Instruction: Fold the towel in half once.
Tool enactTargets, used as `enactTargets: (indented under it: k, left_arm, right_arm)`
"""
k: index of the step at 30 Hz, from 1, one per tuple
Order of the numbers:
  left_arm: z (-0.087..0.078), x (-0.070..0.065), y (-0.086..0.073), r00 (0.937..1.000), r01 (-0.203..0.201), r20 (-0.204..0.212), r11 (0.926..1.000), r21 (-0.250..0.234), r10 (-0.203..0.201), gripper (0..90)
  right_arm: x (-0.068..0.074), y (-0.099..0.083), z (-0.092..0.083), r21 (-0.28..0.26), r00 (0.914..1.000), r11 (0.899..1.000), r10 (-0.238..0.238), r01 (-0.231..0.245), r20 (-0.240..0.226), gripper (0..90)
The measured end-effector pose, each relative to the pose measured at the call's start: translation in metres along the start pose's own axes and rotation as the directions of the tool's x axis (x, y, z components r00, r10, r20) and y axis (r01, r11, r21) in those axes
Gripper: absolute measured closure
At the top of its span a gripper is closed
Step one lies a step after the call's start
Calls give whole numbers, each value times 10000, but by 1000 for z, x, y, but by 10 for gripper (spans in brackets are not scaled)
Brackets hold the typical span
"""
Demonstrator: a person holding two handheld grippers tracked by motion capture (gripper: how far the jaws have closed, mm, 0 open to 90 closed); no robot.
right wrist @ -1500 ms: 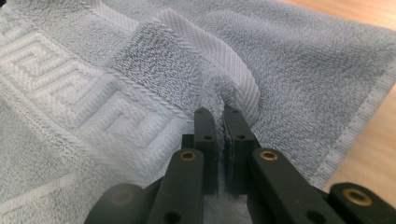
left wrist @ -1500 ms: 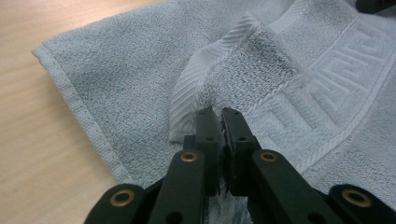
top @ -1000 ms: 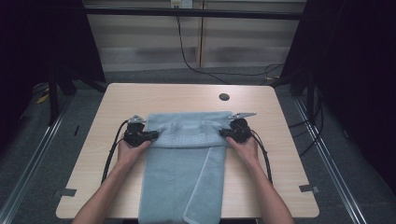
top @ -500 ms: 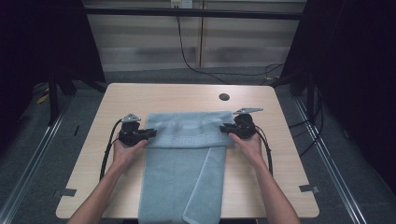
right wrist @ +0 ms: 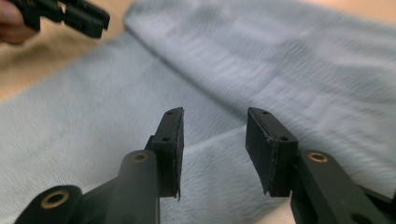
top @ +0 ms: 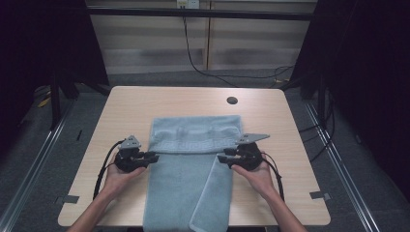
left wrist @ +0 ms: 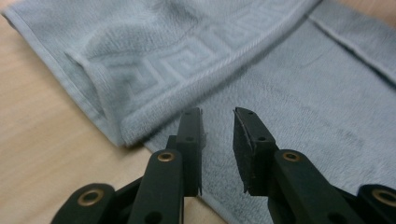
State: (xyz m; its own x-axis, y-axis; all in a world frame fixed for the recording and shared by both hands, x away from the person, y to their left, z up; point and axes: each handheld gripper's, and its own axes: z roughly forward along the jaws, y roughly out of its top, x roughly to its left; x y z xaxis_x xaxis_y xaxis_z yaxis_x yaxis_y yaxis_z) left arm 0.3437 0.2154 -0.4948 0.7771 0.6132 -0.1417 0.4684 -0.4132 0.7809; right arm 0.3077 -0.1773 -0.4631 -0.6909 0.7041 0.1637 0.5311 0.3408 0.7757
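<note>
A grey-blue towel (top: 193,140) lies lengthwise on the wooden table (top: 140,104), its far end folded back toward me with a key-pattern band showing. My left gripper (top: 152,157) hovers at the towel's left edge just below the fold, pointing inward. My right gripper (top: 222,158) faces it from the right edge. The left gripper view has the open left gripper (left wrist: 217,116) over the towel (left wrist: 289,93), jaws just opened, nothing between them. In the right gripper view the right gripper (right wrist: 215,116) is likewise open after opening its jaws, with the towel (right wrist: 280,56) beneath.
A dark round hole (top: 232,100) sits in the table beyond the towel. The towel's near end reaches the table's front edge, with a narrow flap (top: 212,198) folded over on its right. Black frame posts stand at both far sides. The left gripper (right wrist: 70,14) appears far off.
Both grippers have let go of the folded towel end, opened, and drawn back toward me. The fold now rests flat on the towel.
</note>
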Motion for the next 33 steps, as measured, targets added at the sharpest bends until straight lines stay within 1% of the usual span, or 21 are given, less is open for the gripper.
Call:
enactTargets:
  k: [1, 2, 4, 6, 8, 9, 11, 12, 13, 15, 16, 18, 20, 21, 23, 24, 26, 28, 29, 31, 33]
  left_arm:
    - [3, 0, -1, 10000, -15, 73, 10000, -1, 15, 730]
    - [6, -1, -2, 9999, -31, 147, 9999, 135, 29, 725]
    - [12, -3, -4, 9998, -170, 52, 9989, 429, 167, 715]
    - [14, -3, -6, 9994, -347, 82, 9988, 355, 344, 714]
    - [14, -2, -7, 9997, -219, 86, 9993, 313, 216, 717]
    - [14, -3, -7, 9998, -210, 55, 9993, 310, 209, 718]
    - [14, -5, -7, 9991, -417, -88, 9986, 335, 420, 718]
    - [14, -7, -7, 9979, -591, -226, 9976, 372, 600, 721]
    - [14, -7, -7, 9973, -653, -306, 9971, 386, 665, 727]
    - [14, -7, -7, 9970, -685, -349, 9969, 387, 698, 737]
    - [14, -6, -7, 9974, -622, -333, 9974, 359, 634, 746]
    - [13, -5, -7, 9977, -563, -369, 9978, 361, 577, 760]
    - [13, -5, -8, 9979, -528, -363, 9980, 355, 541, 768]
    - [13, -5, -8, 9986, -401, -320, 9986, 348, 412, 774]
    - [13, -5, -8, 9988, -353, -338, 9987, 358, 365, 777]
    - [13, -5, -8, 9988, -338, -346, 9988, 342, 349, 777]
    - [13, -5, -7, 9978, -461, -465, 9980, 422, 481, 777]
    - [13, -5, -7, 9978, -448, -475, 9981, 422, 468, 777]
    - [13, -6, -7, 9979, -408, -487, 9982, 434, 429, 778]
    - [13, -6, -6, 9977, -422, -507, 9980, 481, 446, 783]
    - [13, -6, -6, 9976, -438, -523, 9978, 496, 464, 784]
  right_arm:
    - [2, -3, 7, 183, 10000, 9998, -18, 18, -8, 572]
    - [2, -6, 13, 273, 10000, 9996, -26, 26, -10, 566]
    - [2, -9, 24, 405, 10000, 9992, -60, 62, -73, 548]
    - [4, -11, 32, 701, 9992, 9970, -334, 317, 227, 510]
    - [5, -13, 39, 826, 9990, 9960, -357, 333, 274, 499]
    - [5, -15, 42, 967, 9982, 9944, -474, 437, 371, 493]
    - [9, -19, 46, 849, 9956, 9942, -708, 655, 612, 493]
    - [11, -19, 47, 870, 9919, 9919, -993, 924, 790, 512]
    - [13, -20, 46, 938, 9906, 9908, -1058, 976, 870, 542]
    - [15, -19, 45, 941, 9873, 9897, -1174, 1075, 1068, 716]
    - [14, -20, 43, 945, 9868, 9900, -1151, 1046, 1137, 754]
    - [12, -21, 40, 870, 9887, 9924, -962, 865, 1147, 819]
    - [8, -22, 33, 618, 9921, 9963, -669, 605, 1062, 843]
    - [5, -23, 28, 453, 9938, 9982, -431, 386, 1026, 855]
    - [-3, -25, 15, 116, 9943, 9999, 27, -40, 1066, 860]
    - [-6, -27, 8, -100, 9945, 9994, 330, -321, 992, 862]
    - [-11, -32, -6, -275, 9923, 9984, 515, -487, 1130, 863]
    - [-16, -40, -20, -362, 9884, 9973, 679, -635, 1356, 864]
    - [-20, -45, -26, -382, 9857, 9960, 853, -806, 1451, 866]
    - [-26, -55, -35, -441, 9809, 9927, 1180, -1125, 1546, 869]
    - [-29, -63, -43, -432, 9781, 9909, 1327, -1274, 1603, 870]
